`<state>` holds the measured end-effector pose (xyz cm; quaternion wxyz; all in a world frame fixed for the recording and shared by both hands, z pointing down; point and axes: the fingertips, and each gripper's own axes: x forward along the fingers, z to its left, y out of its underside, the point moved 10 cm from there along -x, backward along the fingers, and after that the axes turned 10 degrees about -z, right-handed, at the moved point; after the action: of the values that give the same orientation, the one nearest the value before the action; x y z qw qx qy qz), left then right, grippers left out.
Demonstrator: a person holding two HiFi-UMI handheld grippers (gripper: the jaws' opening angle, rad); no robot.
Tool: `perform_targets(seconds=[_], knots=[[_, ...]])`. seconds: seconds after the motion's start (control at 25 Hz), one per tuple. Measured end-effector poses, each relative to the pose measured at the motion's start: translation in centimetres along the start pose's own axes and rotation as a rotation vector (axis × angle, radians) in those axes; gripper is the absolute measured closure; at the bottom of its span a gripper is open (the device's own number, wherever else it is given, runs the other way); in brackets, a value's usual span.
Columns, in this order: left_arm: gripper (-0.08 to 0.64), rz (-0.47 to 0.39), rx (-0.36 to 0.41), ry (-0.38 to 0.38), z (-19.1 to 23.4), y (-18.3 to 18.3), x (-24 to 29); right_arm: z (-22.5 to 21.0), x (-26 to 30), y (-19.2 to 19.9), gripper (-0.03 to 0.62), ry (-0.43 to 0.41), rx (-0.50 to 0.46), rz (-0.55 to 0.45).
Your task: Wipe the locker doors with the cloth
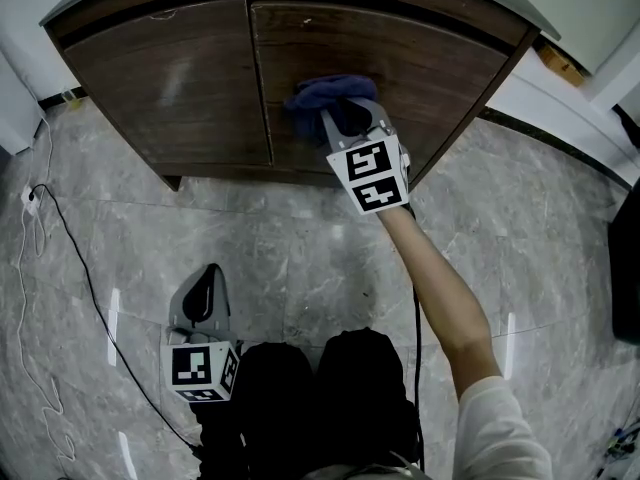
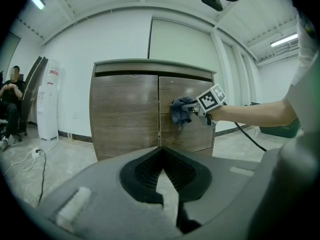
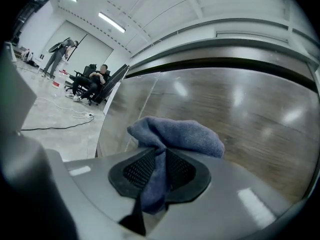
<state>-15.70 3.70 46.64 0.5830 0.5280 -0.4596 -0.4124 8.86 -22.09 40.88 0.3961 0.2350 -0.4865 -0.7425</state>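
The wooden locker has a left door and a right door. My right gripper is shut on a dark blue cloth, which rests bunched against the right door's upper left part, near the seam between the doors. In the right gripper view the cloth runs down between the pads and the right door fills the background. The left gripper view shows the cloth on the right door from a distance. My left gripper hangs low by my knees, shut and holding nothing, pointing at the locker.
A black cable trails over the grey marble floor at the left from a power strip. A white appliance and a seated person are to the locker's left. A dark bin stands at the right.
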Motion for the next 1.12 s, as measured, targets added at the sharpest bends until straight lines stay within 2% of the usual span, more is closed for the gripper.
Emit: perform_targets(seconds=[0.32, 1.12], knots=[[0.560, -0.001, -0.004, 0.003, -0.1, 0.0, -0.3, -0.4, 0.0, -1.4, 0.518, 0.021, 0.017, -0.027], [0.559, -0.005, -0.008, -0.006, 0.3, -0.1, -0.4, -3.6, 0.7, -9.7, 0.517, 0.080, 0.020, -0.207]])
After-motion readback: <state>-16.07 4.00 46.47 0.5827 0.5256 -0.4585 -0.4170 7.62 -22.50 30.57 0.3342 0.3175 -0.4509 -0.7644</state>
